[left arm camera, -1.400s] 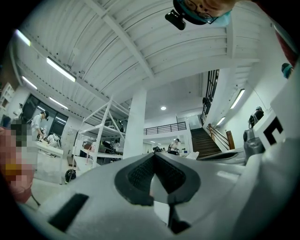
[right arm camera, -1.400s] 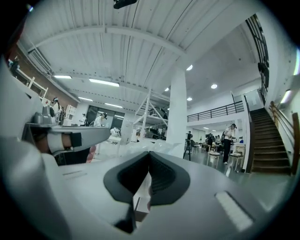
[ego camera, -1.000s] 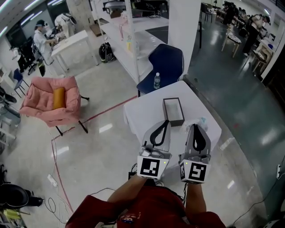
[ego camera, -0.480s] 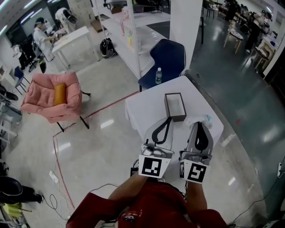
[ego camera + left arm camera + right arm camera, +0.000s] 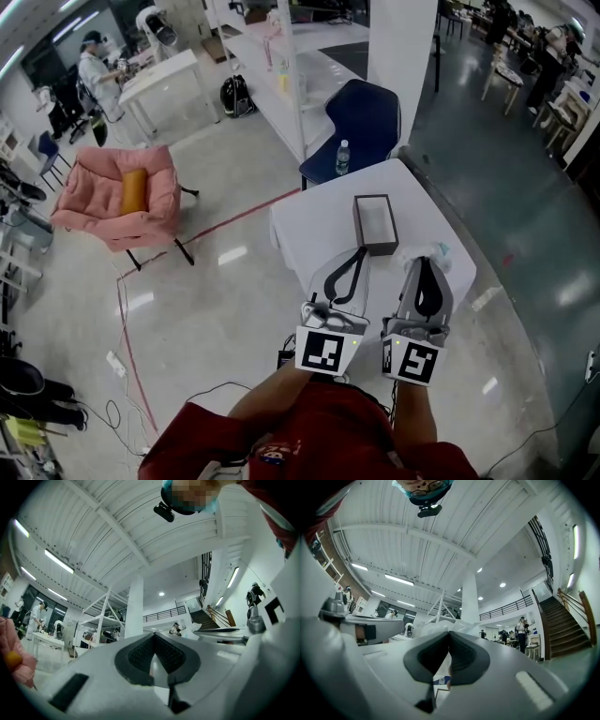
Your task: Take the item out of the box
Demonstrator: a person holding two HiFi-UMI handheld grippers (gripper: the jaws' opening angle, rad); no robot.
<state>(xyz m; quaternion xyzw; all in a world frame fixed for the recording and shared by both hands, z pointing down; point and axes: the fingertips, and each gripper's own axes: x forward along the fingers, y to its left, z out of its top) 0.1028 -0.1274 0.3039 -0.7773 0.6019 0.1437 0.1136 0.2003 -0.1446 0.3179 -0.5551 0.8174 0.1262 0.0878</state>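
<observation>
A dark open box (image 5: 373,225) lies on the white table (image 5: 309,239); its inside looks pale and I can make out nothing in it. A crumpled clear wrapping with a teal bit (image 5: 429,253) lies to the box's right, by the table's right edge. My left gripper (image 5: 360,254) is shut and points at the box's near end, a little short of it. My right gripper (image 5: 422,266) is shut too, its tip just beside the wrapping. In the gripper views the left gripper (image 5: 153,637) and the right gripper (image 5: 449,634) have their pads together with nothing between them.
Beyond the table's far end stands a blue chair (image 5: 364,127) with a water bottle (image 5: 342,157) on its seat. A pink armchair (image 5: 117,202) with an orange cushion is at the left, and red tape (image 5: 246,214) runs across the floor. People work at tables far back.
The head view has drifted a little, so the table and box sit slightly further right and lower. Both grippers stay shut, side by side, in much the same place before the box.
</observation>
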